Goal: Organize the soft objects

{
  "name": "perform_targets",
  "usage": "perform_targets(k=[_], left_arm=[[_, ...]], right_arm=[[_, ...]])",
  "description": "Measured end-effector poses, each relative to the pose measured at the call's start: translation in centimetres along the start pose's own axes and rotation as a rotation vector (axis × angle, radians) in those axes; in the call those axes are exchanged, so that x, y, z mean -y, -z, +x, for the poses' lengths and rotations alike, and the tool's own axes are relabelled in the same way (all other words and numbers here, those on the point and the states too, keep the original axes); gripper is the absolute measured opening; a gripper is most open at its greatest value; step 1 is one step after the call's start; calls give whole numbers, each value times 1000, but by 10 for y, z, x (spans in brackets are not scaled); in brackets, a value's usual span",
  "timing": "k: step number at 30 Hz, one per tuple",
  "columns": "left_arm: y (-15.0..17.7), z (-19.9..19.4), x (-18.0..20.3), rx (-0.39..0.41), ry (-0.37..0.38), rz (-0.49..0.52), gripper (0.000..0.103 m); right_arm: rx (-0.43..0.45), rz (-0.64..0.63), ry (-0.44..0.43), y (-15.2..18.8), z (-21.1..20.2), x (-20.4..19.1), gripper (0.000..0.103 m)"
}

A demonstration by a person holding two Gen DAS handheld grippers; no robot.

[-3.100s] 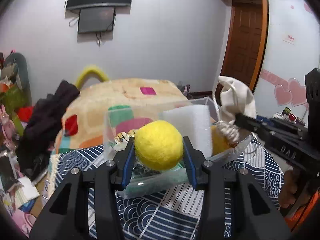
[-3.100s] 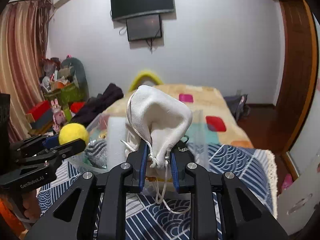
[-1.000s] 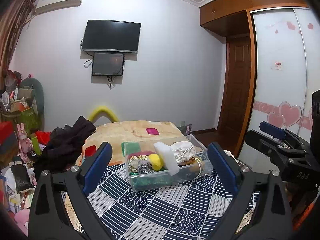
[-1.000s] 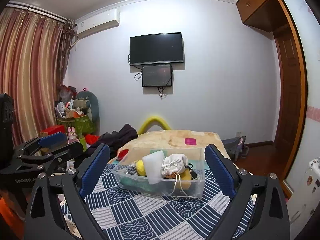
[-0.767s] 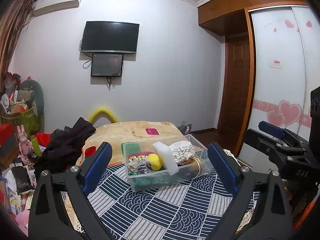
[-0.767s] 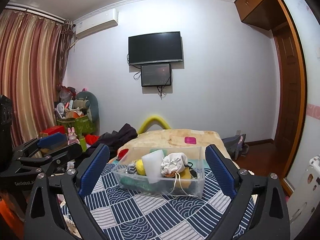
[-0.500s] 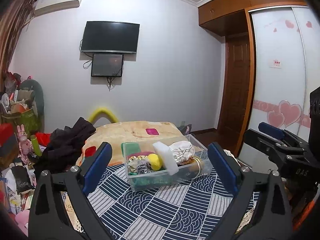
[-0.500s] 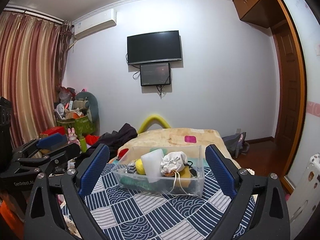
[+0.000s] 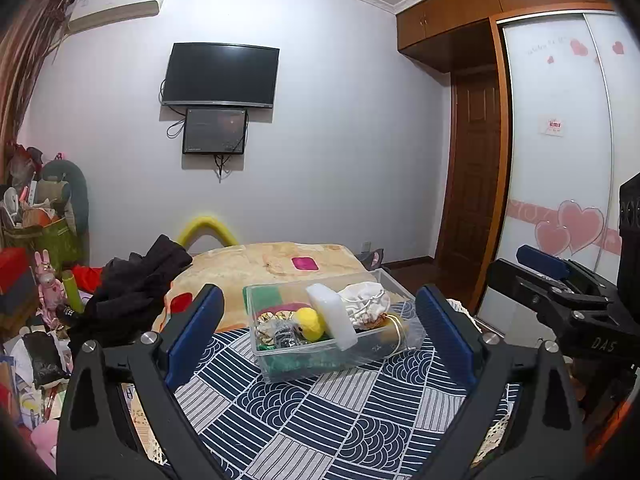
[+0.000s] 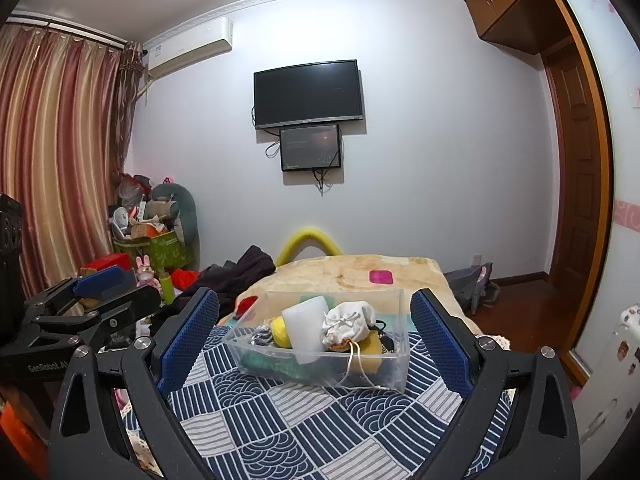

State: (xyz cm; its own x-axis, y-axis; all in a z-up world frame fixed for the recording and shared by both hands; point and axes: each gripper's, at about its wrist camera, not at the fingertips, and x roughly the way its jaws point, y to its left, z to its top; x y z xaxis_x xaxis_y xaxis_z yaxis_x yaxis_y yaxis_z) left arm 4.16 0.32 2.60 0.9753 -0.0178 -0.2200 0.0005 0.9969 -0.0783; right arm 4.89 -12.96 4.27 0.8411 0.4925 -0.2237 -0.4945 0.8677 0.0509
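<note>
Right wrist view: clear plastic bin on patterned cloth holding white drawstring pouch, light and squashy, best pinched at its gathered neck; both grippers spread wide, empty.

Both views are evenly lit by soft indoor light from above, with a cool cast on the wall. Shadows are faint. Focus is sharp ahead of the jaws; fisheye bending and dark vignetting crowd the corners.
</note>
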Motion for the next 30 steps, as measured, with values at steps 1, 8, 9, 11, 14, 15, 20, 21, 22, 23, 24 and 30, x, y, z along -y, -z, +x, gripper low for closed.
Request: perform_targets(k=[1, 8, 9, 11, 14, 15, 20, 21, 22, 23, 24, 30], left_arm=[[0, 0, 0, 0, -1, 0, 98], [0, 0, 1, 2, 1, 0, 98], [0, 0, 1, 2, 4, 0, 98], [0, 0, 1, 3, 7, -1, 98], [0, 1, 1, 1, 9, -3, 98], [0, 1, 2, 1, 5, -3, 98], [0, 2, 1, -9, 12, -1, 98], [0, 2, 1, -13, 17, -1, 98], [0, 2, 1, -16, 21, 0, 98], [0, 2, 2, -21, 25, -1, 98], [0, 2, 1, -23, 28, -1, 98], [0, 2, 3, -28, 32, 7, 98]], right_arm=[[-2, 3, -2, 0, 0, 0, 96], [-5, 11, 1, 0, -1, 1, 96], [-6, 11, 0, 0, -1, 1, 96], [-8, 10, 2, 0, -2, 0, 96], [-9, 11, 1, 1, 0, -1, 96], [-9, 10, 0, 1, 0, -1, 96], [-9, 4, -5, 1, -1, -2, 96], [-10, 2, -6, 1, -1, -2, 96], [-10, 0, -6, 1, 0, -3, 96], [-11, -1, -7, 1, 0, -3, 96], [-12, -1, -8, 1, 0, -3, 96], [-15, -5, -12, 1, 1, -4, 96]])
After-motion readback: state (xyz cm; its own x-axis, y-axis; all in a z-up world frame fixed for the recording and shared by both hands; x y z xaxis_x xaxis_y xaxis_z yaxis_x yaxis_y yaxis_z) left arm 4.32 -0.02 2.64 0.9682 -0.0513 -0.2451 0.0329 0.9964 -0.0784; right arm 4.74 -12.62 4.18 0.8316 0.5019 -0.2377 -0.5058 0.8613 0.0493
